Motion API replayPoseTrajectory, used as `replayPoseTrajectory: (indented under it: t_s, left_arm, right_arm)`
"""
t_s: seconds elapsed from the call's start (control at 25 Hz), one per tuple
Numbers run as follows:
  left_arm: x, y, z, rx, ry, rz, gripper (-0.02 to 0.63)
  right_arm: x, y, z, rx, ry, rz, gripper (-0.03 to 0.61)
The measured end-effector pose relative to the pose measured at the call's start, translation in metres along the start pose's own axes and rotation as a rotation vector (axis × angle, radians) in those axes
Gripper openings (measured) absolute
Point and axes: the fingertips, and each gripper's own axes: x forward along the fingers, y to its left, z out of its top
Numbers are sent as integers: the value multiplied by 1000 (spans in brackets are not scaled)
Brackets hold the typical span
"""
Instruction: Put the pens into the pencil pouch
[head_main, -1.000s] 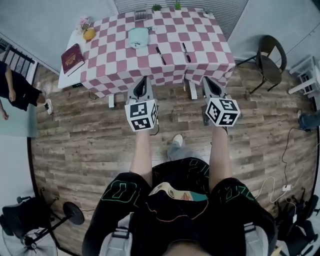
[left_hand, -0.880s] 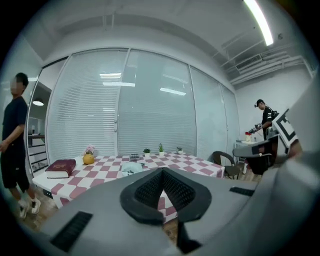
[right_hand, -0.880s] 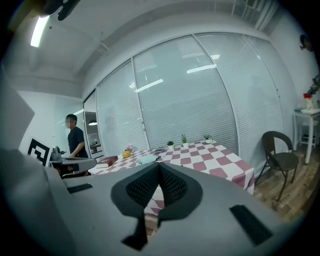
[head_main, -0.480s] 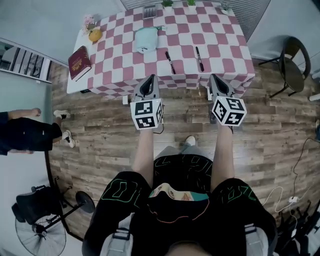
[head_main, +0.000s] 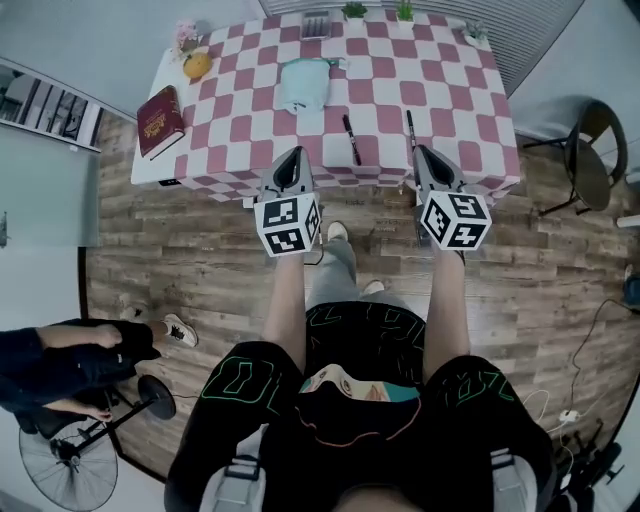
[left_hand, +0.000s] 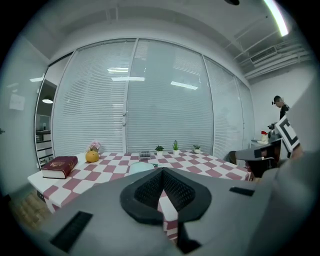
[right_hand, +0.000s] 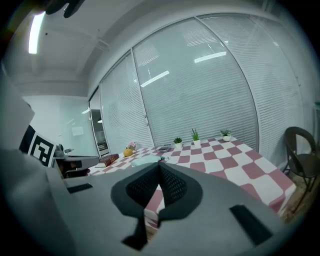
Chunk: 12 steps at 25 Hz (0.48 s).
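Head view: a bench (head_main: 450, 100) under a pink-and-white checked cloth carries a pale teal fabric pencil pouch (head_main: 303, 84). Nearer the person lie two black pens (head_main: 351, 139), apart from each other. The left gripper (head_main: 290, 160) and right gripper (head_main: 425, 160) hover at the bench's near edge, clear of both pens.

Left gripper view: its black fingers (left_hand: 150, 190) are pressed together on nothing. They hide the pens, but a dark red book (left_hand: 60, 166) and small potted plants (left_hand: 175, 147) show.

Right gripper view: its fingers (right_hand: 145, 187) are likewise pressed together and empty. The pouch (right_hand: 145, 161) peeks above them, and a brown chair (right_hand: 300, 145) stands beside the bench.
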Motion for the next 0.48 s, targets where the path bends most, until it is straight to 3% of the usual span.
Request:
replayPoseTrajectory:
  t_s: [0.2,0.48]
  left_arm:
    - [38,23,6,-27,7,4,-3]
    - [98,54,-15,-15,154,-24,-3]
  right_arm:
    - [34,-13,13,-10,9,-19,0]
    - [99,-14,10,-5,65,1,0]
